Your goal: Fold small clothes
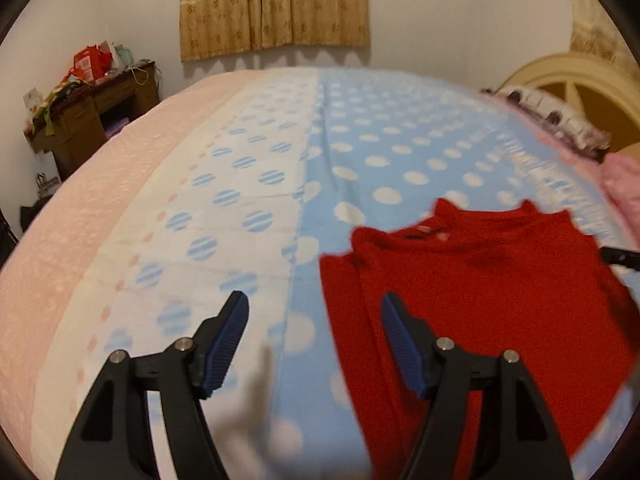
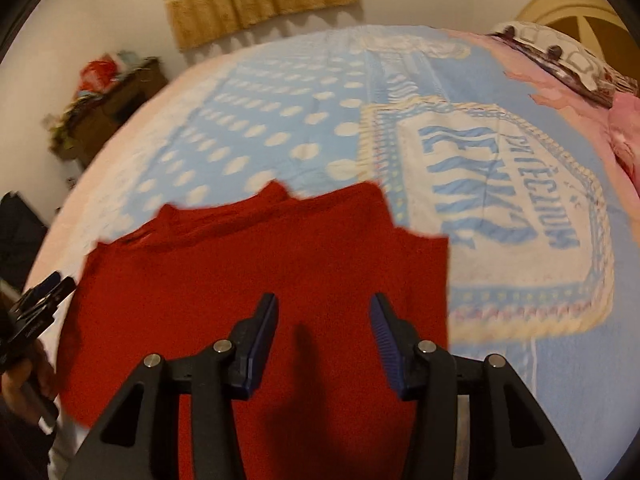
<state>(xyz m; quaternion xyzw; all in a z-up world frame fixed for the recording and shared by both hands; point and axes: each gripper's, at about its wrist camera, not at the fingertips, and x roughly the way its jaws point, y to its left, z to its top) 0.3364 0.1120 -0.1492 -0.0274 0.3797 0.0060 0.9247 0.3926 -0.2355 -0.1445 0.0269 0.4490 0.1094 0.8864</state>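
Bed under blue dotted blanket. Red top flat on blanket, neckline toward far side, sleeves folded in. Cluttered desk by far wall. Left hand-held gripper open, above top's left edge. Right hand-held gripper open, above top's middle, empty.

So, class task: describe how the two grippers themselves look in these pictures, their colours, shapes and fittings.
The left gripper and right gripper look alike: matte black angular frames with triangular cut-outs, round silver bolts at the joints, and two fingers each. The fingers carry dark blue ribbed pads. No cables, markings or sleeves show.
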